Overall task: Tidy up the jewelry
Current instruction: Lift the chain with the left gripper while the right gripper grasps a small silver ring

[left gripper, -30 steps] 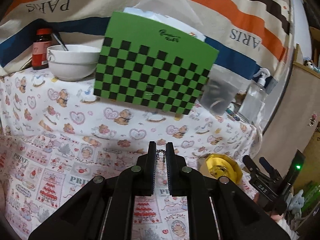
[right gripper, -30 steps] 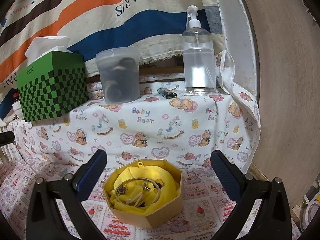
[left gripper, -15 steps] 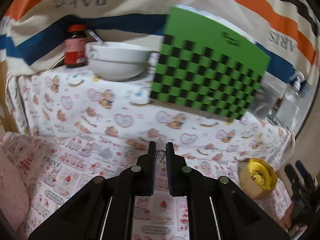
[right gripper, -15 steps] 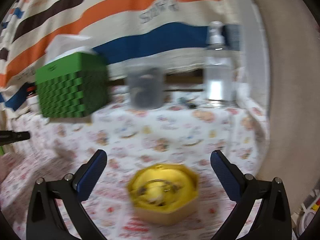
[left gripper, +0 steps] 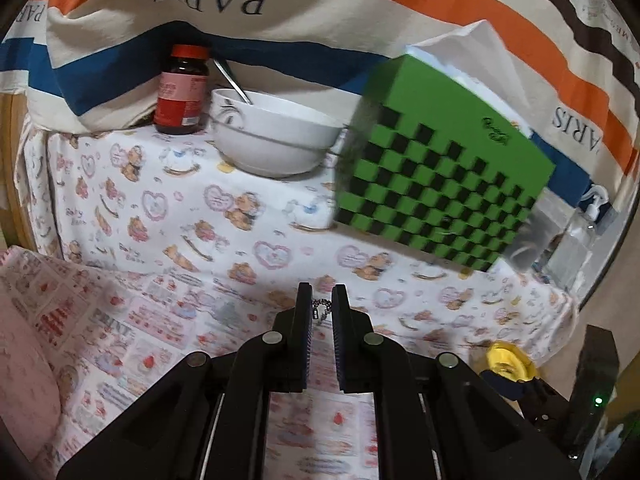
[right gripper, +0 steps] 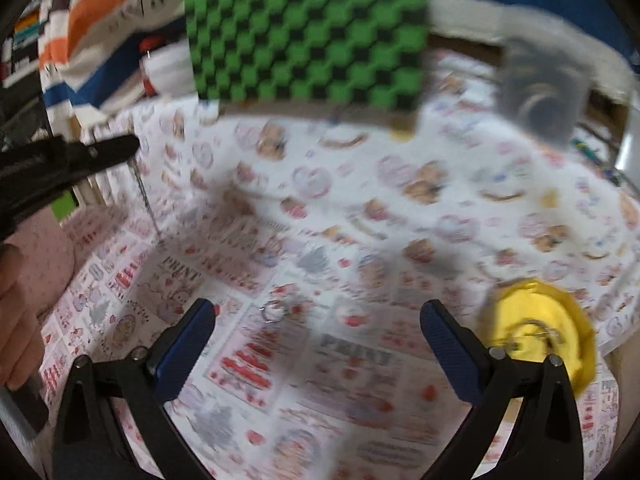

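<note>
1. While the left gripper [left gripper: 320, 312] is pinching a thin chain [left gripper: 321, 309] clear of the tablecloth [right gripper: 280, 380], it is dangling free.
2. Right gripper [right gripper: 318, 330], spread wide with jaws just narrowing on nothing, is hovering over what is probably a small ring [right gripper: 274, 313], blurred, near the yellow jewelry box [right gripper: 540, 320].

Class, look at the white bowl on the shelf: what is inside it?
Only a metal utensil handle shows, leaning out over the white bowl rim. The bowl's wall hides any contents.
</note>
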The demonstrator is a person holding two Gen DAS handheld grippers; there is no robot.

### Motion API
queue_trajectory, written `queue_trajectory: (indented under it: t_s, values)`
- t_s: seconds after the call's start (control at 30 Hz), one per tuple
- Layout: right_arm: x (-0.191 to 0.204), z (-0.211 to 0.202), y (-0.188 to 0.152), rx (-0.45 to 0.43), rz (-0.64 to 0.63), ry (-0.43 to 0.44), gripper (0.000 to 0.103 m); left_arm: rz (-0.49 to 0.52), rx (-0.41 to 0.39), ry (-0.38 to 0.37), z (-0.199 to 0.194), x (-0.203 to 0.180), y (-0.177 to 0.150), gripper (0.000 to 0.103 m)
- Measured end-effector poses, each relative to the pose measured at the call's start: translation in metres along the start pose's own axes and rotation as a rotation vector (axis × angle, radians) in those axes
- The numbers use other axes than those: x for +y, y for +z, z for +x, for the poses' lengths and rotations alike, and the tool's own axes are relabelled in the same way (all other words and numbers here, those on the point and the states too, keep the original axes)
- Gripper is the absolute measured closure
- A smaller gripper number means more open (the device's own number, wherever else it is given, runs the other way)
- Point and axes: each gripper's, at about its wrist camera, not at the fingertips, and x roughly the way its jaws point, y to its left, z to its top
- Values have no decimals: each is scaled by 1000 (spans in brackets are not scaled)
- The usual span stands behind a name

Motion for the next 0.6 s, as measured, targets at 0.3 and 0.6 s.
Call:
queue_trajectory:
  t_s: [0.3,0.6]
  values:
    - [18,48,9,168,40,1,47,-108,49,41,20,37,1,95]
    - [29,66,5,225,13,-31,67,-54,31,27,12,19,2,95]
